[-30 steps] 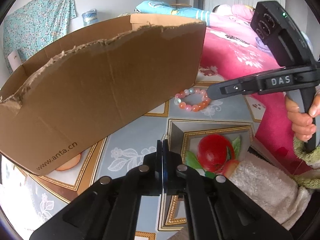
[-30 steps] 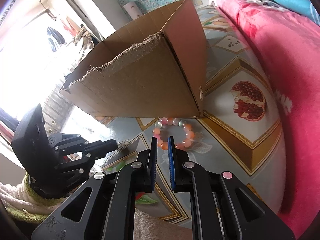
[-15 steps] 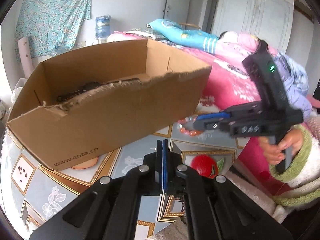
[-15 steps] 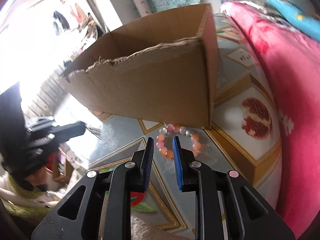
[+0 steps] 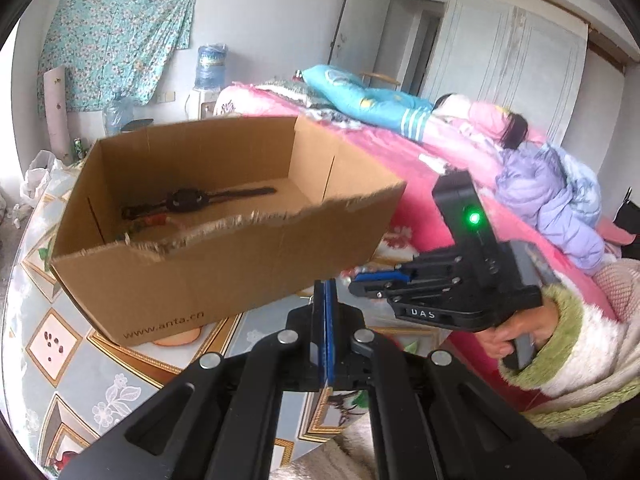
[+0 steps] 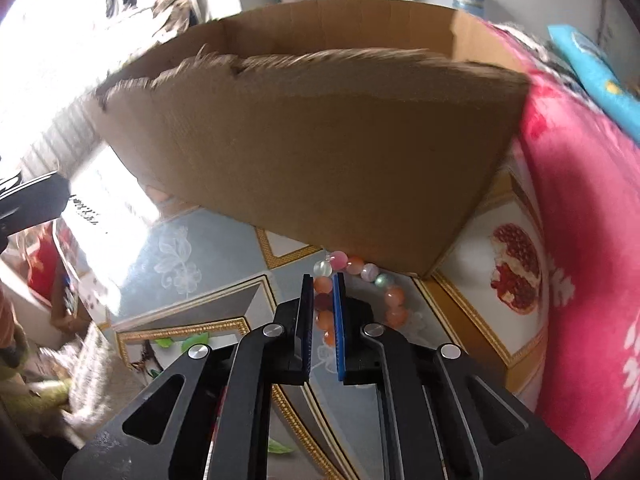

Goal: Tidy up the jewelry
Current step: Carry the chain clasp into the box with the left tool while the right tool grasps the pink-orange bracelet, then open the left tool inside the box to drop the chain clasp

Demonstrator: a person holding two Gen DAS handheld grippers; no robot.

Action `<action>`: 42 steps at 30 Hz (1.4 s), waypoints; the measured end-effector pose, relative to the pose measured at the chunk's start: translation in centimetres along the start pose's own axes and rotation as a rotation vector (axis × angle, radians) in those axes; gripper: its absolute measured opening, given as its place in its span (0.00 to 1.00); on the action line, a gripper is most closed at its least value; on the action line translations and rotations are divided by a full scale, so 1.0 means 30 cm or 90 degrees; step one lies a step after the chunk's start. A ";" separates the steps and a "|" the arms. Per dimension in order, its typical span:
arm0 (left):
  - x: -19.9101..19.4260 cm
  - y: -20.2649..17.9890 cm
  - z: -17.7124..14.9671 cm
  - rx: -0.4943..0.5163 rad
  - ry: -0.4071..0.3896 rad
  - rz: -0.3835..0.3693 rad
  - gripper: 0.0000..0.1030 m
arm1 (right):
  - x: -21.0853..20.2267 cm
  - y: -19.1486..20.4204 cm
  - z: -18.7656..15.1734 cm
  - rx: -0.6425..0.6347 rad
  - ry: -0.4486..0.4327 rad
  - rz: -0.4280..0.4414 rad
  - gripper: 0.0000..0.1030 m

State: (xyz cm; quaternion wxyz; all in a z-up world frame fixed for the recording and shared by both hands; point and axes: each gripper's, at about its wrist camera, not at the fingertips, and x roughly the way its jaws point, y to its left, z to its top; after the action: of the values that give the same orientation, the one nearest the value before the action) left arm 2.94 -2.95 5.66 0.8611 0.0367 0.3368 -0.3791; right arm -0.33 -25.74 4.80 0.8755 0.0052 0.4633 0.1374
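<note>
On patterned tablecloth [image 6: 224, 264], cardboard box [image 5: 208, 272], bead bracelet [image 6: 360, 280], pink bed [image 5: 460, 160] beside.

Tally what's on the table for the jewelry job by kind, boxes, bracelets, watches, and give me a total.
Cardboard box: 1
Bead bracelet: 1, outside the box, between the closing jaws of the right gripper
Black watch: 1, inside the box
Total: 3
Small bits beside the watch are too unclear to count.
</note>
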 end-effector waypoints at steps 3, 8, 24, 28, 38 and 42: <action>-0.045 -0.013 0.047 -0.001 -0.018 -0.012 0.00 | -0.068 -0.059 -0.002 0.060 -0.018 0.024 0.07; -0.102 -0.037 0.141 0.012 -0.051 -0.013 0.00 | -0.173 -0.197 -0.001 0.159 -0.053 0.056 0.07; 0.277 0.268 0.525 -0.077 0.185 -0.030 0.00 | -0.417 -0.274 0.348 0.093 -0.171 0.143 0.07; 0.454 0.345 0.535 -0.104 0.286 -0.037 0.00 | -0.340 -0.256 0.462 0.066 -0.134 0.197 0.07; 0.731 0.436 0.472 -0.116 0.443 -0.012 0.00 | -0.150 -0.211 0.524 0.021 -0.033 0.208 0.07; 0.749 0.451 0.458 -0.126 0.464 -0.013 0.11 | -0.123 -0.190 0.519 0.001 0.000 0.206 0.07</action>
State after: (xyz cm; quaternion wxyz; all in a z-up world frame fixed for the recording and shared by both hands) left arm 30.61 -11.85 0.00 0.6800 0.0826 0.6565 -0.3157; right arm 11.69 -30.28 15.89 0.8421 0.0806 0.4563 0.2758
